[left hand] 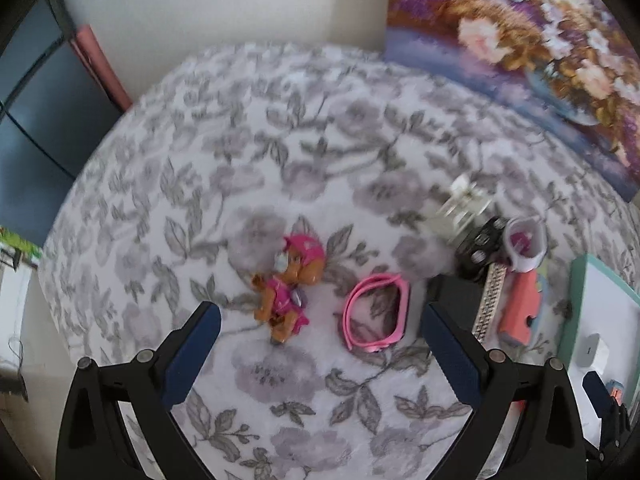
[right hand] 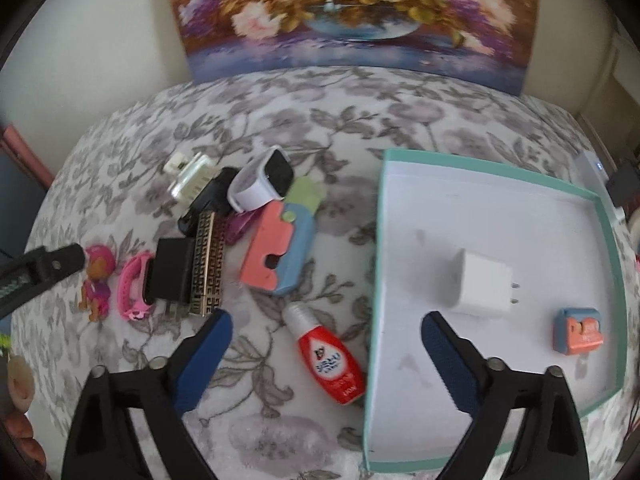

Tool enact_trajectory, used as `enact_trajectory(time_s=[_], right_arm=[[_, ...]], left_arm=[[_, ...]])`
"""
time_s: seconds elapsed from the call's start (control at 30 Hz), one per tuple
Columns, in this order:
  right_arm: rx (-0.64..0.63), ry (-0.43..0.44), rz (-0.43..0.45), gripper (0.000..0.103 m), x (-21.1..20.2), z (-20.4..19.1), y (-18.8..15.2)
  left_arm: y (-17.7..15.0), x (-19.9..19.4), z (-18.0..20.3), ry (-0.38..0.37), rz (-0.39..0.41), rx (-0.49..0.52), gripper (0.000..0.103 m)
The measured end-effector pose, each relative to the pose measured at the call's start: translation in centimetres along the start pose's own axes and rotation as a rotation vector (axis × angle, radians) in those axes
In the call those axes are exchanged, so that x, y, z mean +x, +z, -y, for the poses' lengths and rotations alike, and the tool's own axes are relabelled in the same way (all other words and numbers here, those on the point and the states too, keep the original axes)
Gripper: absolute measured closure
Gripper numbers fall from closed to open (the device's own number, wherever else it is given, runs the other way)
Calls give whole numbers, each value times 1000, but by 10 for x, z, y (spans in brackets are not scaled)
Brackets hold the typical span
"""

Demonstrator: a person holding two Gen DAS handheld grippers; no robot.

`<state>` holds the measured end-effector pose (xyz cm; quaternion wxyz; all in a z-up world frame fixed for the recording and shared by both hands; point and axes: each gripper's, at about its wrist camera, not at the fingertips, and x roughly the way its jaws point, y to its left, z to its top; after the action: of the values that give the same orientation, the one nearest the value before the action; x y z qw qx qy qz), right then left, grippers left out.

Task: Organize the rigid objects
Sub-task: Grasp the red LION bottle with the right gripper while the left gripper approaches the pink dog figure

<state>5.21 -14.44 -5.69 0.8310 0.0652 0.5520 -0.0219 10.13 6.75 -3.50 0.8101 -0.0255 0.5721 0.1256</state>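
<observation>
My left gripper [left hand: 320, 316] hangs open over the floral cloth. Just beyond its fingers lie a pink toy dog [left hand: 286, 284] and a pink strap [left hand: 376, 312]. My right gripper [right hand: 324, 320] is open too. A red bottle [right hand: 330, 360] with a grey cap lies on the cloth between its fingers, and neither pad touches it. To the right sits a teal-rimmed white box [right hand: 377, 240] holding a white charger [right hand: 482, 284] and a small orange and blue piece [right hand: 578, 330].
A cluster lies at the left: white smartwatch [right hand: 264, 180], clear perfume bottle [right hand: 188, 176], black adapter [right hand: 170, 276], bronze patterned bar [right hand: 206, 264], pink and blue block [right hand: 276, 248]. A flower painting [right hand: 352, 12] leans at the back. The cloth's edge drops off at the left.
</observation>
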Motion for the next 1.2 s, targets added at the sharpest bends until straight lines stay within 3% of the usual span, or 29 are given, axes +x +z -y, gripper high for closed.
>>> enact_trajectory(time_s=[0.47, 0.63, 1.2], right_arm=[[-83, -29, -14, 19, 14, -20, -1], [-109, -7, -10, 28, 13, -26, -1], [-90, -1, -147, 53, 41, -21, -14]], left_arm=[[6, 28, -28, -19, -61, -88, 3], [7, 28, -42, -24, -60, -143, 3], [6, 36, -49, -40, -85, -175, 3]])
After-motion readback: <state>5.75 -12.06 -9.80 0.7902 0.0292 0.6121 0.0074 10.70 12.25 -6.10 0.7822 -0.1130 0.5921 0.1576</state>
